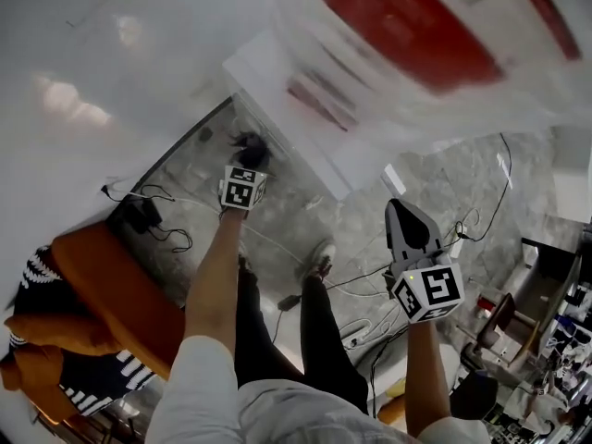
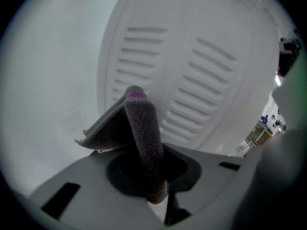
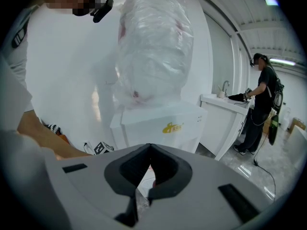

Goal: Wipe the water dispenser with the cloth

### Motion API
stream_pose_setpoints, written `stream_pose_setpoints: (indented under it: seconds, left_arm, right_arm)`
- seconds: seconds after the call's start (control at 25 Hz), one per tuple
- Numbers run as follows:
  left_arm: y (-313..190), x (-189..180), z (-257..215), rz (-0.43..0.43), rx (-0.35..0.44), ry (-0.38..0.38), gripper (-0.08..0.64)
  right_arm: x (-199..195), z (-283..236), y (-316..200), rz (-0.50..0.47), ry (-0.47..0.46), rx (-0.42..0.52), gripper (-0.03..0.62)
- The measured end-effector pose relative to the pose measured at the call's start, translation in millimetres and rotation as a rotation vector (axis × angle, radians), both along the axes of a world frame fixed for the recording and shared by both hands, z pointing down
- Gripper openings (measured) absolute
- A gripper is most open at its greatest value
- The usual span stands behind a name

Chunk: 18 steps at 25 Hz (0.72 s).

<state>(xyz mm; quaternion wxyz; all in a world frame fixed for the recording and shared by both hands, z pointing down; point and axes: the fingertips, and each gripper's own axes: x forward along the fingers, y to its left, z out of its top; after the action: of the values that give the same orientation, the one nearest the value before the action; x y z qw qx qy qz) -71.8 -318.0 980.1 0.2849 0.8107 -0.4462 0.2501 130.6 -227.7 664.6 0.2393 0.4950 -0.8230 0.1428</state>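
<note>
The left gripper [image 2: 156,188] is clamping a dark grey, fuzzy cloth [image 2: 141,128]. The cloth is folding over at its top, where a pink patch is showing, close before the water dispenser's [image 2: 192,75] white louvred panel; contact is unclear. The right gripper [image 3: 144,178] is sitting closed on nothing, facing the dispenser's front. A yellow logo [image 3: 172,127] there is showing too small to read.

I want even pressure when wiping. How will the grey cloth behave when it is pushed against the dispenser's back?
Probably floppy: the cloth folds over itself above the left tool, with one flap splaying sideways. Its fuzzy pile likely drags rather than slides on the vented panel.
</note>
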Motion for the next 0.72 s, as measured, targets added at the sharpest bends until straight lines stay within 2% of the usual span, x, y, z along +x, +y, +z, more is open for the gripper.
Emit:
stream_pose_setpoints:
  seconds: [0.2, 0.36, 0.72]
  left_arm:
    - [31.3, 31.9, -20.3, 0.026, -0.007, 0.029, 0.052]
    - [50.1, 51.1, -48.8, 0.014, -0.011, 0.082, 0.052]
    - [73.6, 70.2, -164.2, -0.067, 0.038, 0.284, 0.052]
  right_arm:
    - [1.0, -10.6, 10.5, -0.02, -0.013, 0.004, 0.012]
    - [2.6, -31.5, 17.3, -0.035, -0.02, 0.015, 0.012]
    - [3.6, -89.5, 21.8, -0.064, -0.011, 0.057, 0.011]
